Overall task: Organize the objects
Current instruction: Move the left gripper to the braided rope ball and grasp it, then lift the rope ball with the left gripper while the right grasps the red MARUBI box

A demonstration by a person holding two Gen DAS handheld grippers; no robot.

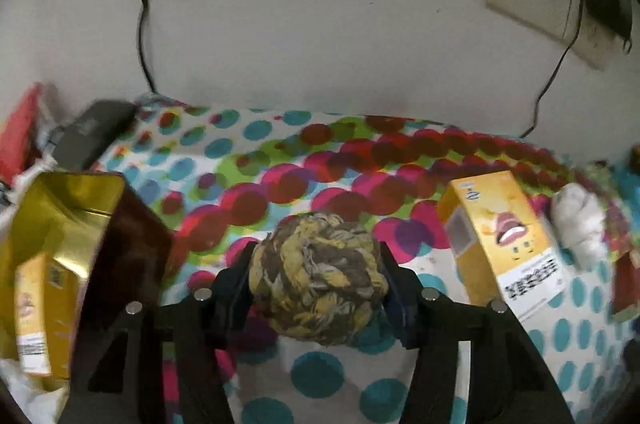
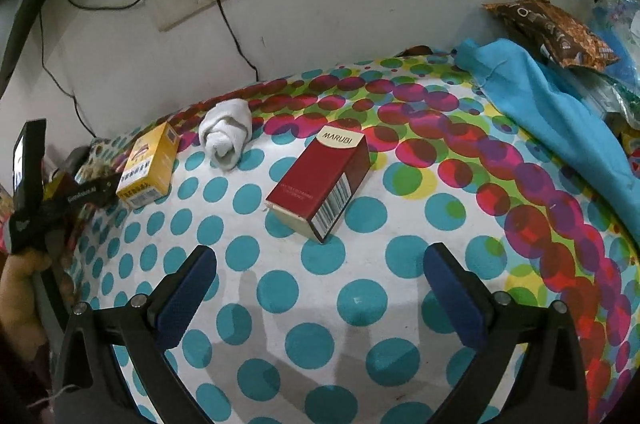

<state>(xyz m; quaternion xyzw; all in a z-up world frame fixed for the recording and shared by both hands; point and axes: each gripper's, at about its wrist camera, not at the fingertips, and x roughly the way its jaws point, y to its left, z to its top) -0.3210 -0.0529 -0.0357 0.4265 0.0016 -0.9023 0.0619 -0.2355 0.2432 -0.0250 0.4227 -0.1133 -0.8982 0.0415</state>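
Rope ball (image 1: 318,278) — a knotted yellow, brown and grey bundle — sits pinched between the two fingers of the left gripper (image 1: 318,288), held up over the dotted bedsheet (image 1: 320,164) rather than resting on it, as far as the left wrist view shows. Just to its left stands an open gold-lined tin (image 1: 80,208) with a yellow carton (image 1: 38,308) already inside, which looks like the collecting place. The ball is soft and round and the pads meet it only at its sides, so the likeliest slip is the ball squeezing out forward or rolling free if the grip eases before it is over the tin's mouth; on a soft sheet it could roll away. The tin's dark outer wall is close to the left finger (image 1: 230,288), so a careless swing could knock the tin over and spill the carton. The right gripper (image 2: 320,288) hangs with its jaws spread wide and nothing between them, above the sheet and short of the red box (image 2: 320,180) marked MARUDI. Farther back lie a second yellow box (image 2: 148,166) and a rolled white sock (image 2: 226,134), near each other but not touching — a wide approach to either might shove its neighbour. A blue cloth (image 2: 552,112) covers the right of the bed and could hide a stray item.
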